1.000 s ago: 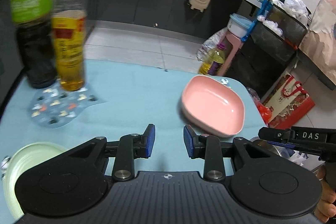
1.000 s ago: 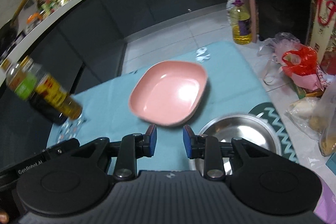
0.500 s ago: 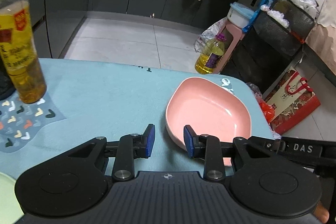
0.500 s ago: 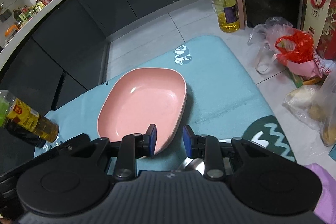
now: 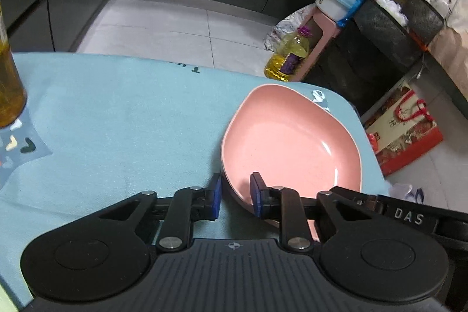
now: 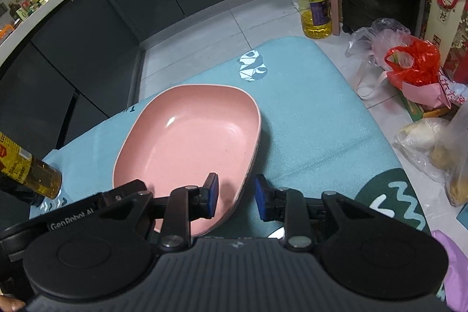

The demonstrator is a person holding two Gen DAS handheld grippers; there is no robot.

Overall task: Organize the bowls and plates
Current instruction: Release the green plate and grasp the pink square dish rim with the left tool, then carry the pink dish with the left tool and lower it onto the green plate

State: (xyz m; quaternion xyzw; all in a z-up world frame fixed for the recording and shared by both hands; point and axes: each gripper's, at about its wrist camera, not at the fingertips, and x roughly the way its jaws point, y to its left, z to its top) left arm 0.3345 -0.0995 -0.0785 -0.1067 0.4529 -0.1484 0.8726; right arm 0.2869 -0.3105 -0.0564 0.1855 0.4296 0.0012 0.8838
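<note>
A pink squarish plate (image 5: 292, 142) lies on the light blue table cloth (image 5: 117, 122); it also shows in the right wrist view (image 6: 187, 142). My left gripper (image 5: 234, 195) is open and straddles the plate's near left rim, one finger outside and one over the inside. My right gripper (image 6: 237, 195) is open and straddles the plate's near right rim in the same way. Neither has closed on it. A sliver of a steel bowl (image 6: 278, 234) shows just under the right gripper.
An oil bottle (image 5: 8, 89) stands at the table's left on a patterned mat (image 5: 17, 148). A dark green patterned mat (image 6: 392, 201) lies at the near right. On the floor beyond the table are a yellow oil jug (image 6: 316, 8), plastic bags (image 6: 409, 63) and a red gift bag (image 5: 406, 130).
Both grippers moved forward and closed in on the pink plate, and their open fingers now straddle its near rim. The steel bowl and the green plate have slipped almost out of view.
</note>
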